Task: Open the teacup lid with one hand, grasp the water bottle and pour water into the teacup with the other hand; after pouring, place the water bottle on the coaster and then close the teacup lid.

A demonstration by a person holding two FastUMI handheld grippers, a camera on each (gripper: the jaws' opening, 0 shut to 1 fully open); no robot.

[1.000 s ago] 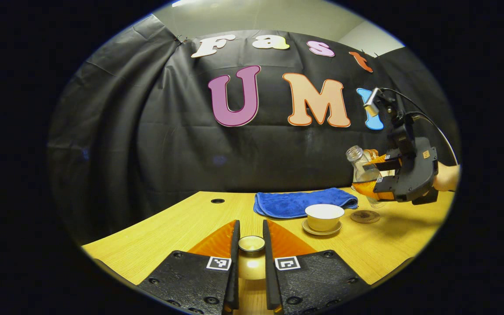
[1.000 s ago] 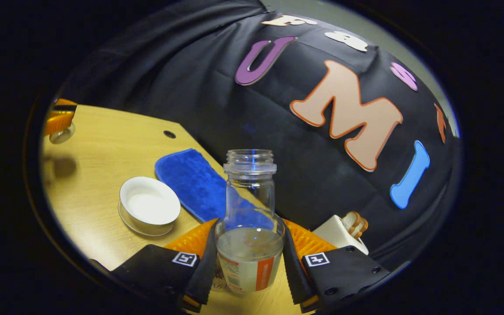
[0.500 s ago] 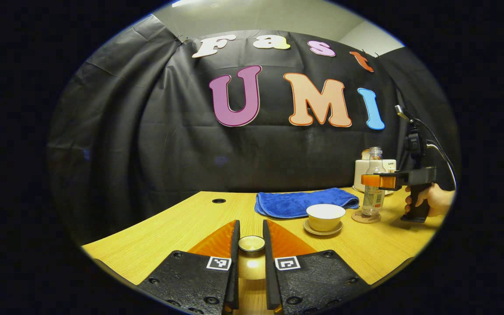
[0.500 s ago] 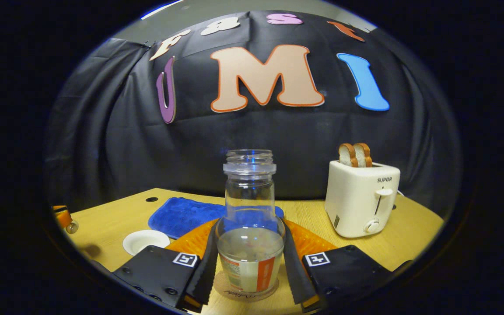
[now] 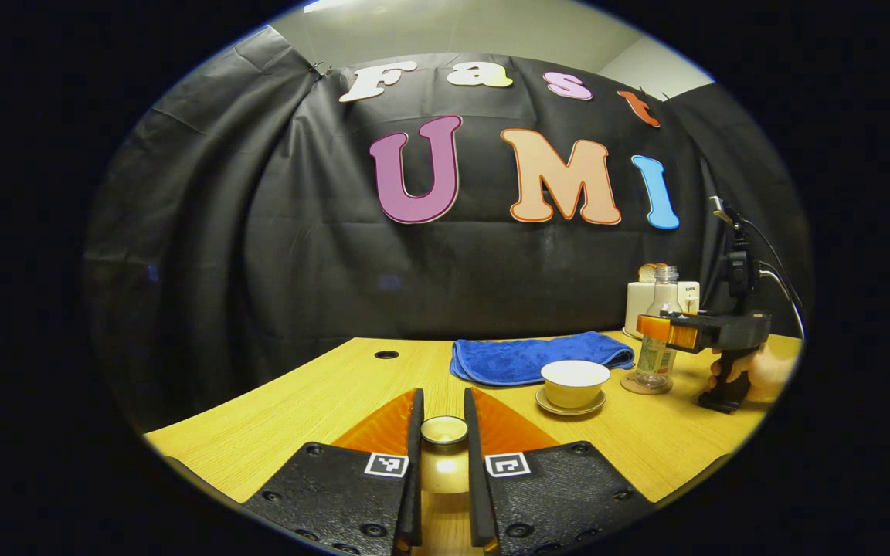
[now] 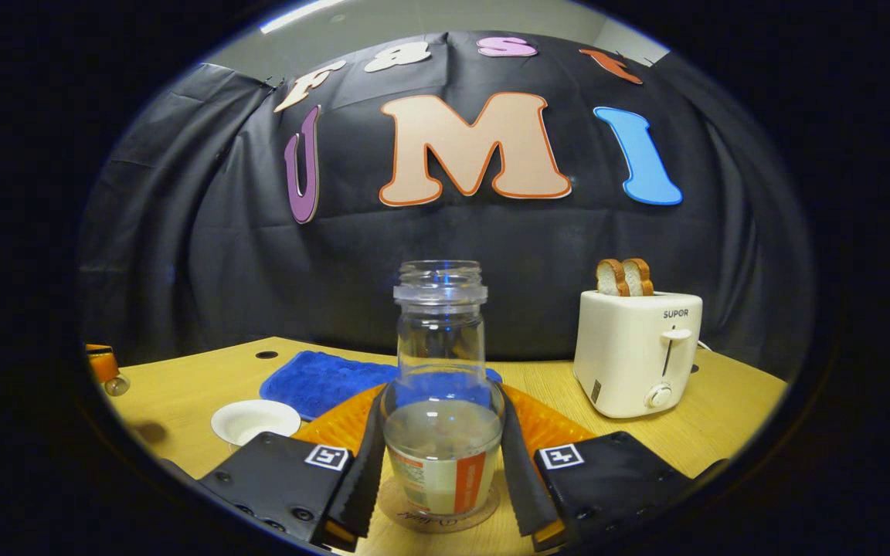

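The clear water bottle [image 6: 441, 340], partly filled, stands upright on the round coaster [image 6: 406, 513]. My right gripper [image 6: 441, 401] is shut on the bottle's lower body. In the left gripper view that gripper [image 5: 657, 324], held by a hand [image 5: 758, 371], sits around the bottle [image 5: 663, 289] on the coaster [image 5: 634, 384]. The white teacup [image 5: 575, 381] stands uncovered on its saucer [image 5: 568, 407], just left of the coaster. My left gripper [image 5: 442, 395] is shut on the teacup lid [image 5: 444, 430], held above the table's near left part.
A folded blue towel [image 5: 538, 357] lies behind the teacup. A white toaster [image 6: 638, 351] with two bread slices stands at the back right. The wooden table [image 5: 298, 401] has a cable hole [image 5: 385, 354] near the back wall.
The right gripper has swung the bottle from a raised tilt over the teacup to upright and lowered it onto the coaster. The left gripper and the lid have stayed still.
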